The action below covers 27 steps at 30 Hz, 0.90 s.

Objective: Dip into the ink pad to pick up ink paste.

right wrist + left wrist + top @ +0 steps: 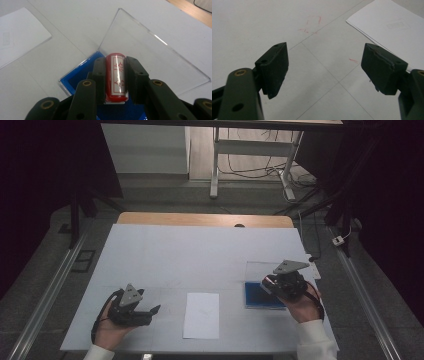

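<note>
A red cylindrical stamp [115,76] with a white label of red characters sits clamped between the jaws of my right gripper [115,62]. Below it lies a blue ink pad [82,73], its clear lid [147,52] folded open onto the table. From above, the right gripper [284,282] hovers over the blue ink pad [260,296] at the table's right side. My left gripper [150,311] rests near the front left, jaws wide apart with nothing between them [324,67]. A white sheet of paper [201,315] lies between the two hands.
The white table cover [200,250] has faint red pen marks [310,25] and thin seam lines. A wooden table edge [205,219] runs along the back. Metal rails flank the table, and a desk frame with cables [250,165] stands on the floor beyond.
</note>
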Motion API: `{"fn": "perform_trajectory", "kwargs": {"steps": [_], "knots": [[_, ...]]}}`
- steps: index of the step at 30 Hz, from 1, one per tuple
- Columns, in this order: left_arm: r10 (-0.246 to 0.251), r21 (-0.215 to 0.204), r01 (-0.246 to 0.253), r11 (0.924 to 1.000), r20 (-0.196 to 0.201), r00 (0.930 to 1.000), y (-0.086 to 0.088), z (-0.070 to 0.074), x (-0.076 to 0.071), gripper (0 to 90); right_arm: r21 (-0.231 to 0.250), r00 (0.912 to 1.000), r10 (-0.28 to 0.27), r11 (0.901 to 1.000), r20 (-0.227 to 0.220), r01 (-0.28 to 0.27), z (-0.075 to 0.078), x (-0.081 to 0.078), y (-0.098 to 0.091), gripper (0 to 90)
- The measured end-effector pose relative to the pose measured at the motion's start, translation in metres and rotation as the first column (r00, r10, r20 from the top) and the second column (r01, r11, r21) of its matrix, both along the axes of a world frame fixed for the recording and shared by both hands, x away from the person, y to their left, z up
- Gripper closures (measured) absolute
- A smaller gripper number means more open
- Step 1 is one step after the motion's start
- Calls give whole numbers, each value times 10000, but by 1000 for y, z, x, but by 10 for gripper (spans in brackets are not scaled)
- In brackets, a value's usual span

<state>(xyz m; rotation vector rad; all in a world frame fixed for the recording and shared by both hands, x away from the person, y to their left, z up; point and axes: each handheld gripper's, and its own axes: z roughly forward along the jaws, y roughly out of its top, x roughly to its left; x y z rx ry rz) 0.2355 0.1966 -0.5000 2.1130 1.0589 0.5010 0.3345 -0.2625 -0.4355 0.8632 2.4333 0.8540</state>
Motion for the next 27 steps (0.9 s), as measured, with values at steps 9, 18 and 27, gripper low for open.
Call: {"fn": "perform_trajectory", "kwargs": {"steps": [9, 18, 27], "knots": [[5, 46, -4, 10000, -33, 10000, 1, 0, 0, 229, -158, 9992, -254, 9996, -302, 249, -14, 8, -3, 704], [16, 63, -16, 10000, -8, 10000, 0, 0, 0, 226, -404, 9979, -199, 9990, -623, 174, -24, 11, -1, 704], [11, 65, -10, 10000, -29, 10000, 1, 0, 0, 226, -568, 9965, -224, 9982, -801, 178, -30, 14, 0, 704]]}}
